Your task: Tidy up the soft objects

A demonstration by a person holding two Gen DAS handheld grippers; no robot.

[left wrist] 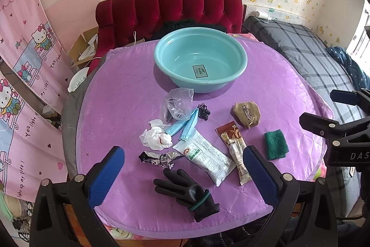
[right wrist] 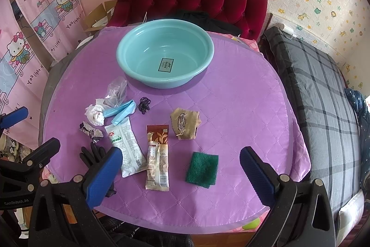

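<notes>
Black glove lies whole in left view, half-hidden in right.

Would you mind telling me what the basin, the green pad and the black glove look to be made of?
The basin looks like smooth moulded plastic, glossy turquoise with a printed label inside. The green pad seems a coarse fibrous scouring cloth, matte and fuzzy. The black glove appears knitted fabric, possibly coated; its dull sheen leaves that open.
</notes>
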